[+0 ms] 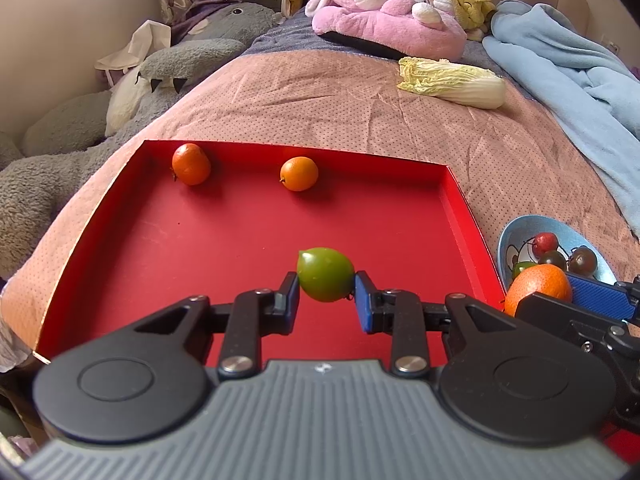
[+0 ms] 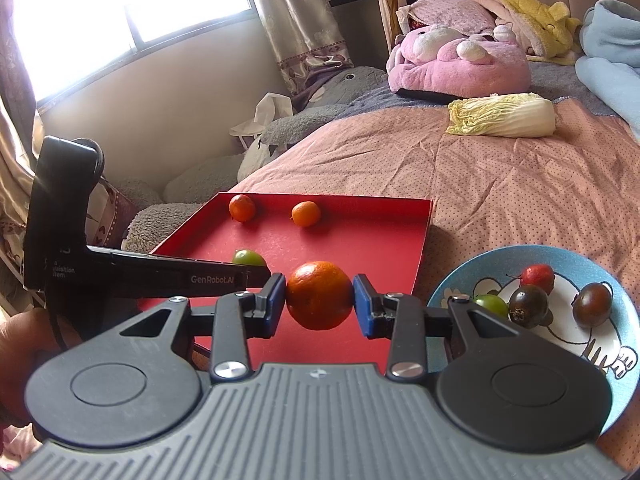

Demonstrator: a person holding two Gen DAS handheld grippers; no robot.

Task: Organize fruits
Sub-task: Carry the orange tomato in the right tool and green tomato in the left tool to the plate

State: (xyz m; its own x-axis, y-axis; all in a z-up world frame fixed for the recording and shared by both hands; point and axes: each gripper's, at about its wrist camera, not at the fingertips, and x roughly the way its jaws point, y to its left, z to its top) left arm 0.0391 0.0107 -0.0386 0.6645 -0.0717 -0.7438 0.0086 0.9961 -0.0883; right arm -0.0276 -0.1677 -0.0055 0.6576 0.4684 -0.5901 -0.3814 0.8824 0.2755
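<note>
My left gripper [image 1: 326,294] is shut on a green fruit [image 1: 325,274] and holds it over the near part of the red tray [image 1: 240,236]. Two small oranges [image 1: 191,163] [image 1: 299,173] lie at the tray's far side. My right gripper [image 2: 320,300] is shut on an orange [image 2: 319,295] above the tray's near right edge [image 2: 424,240]; this orange also shows in the left wrist view [image 1: 538,286]. The green fruit [image 2: 248,258] shows behind the left gripper's finger. A blue bowl [image 2: 452,288] to the right holds a red fruit [image 2: 538,276], a green one [image 2: 492,305] and two dark ones [image 2: 528,306] [image 2: 592,299].
Everything lies on a pink dotted bedspread [image 1: 320,100]. A napa cabbage [image 1: 452,82] lies farther back. A pink plush toy [image 1: 384,16] and a light blue blanket [image 1: 560,60] are at the back and right. A grey plush toy [image 1: 80,132] lies left of the bed.
</note>
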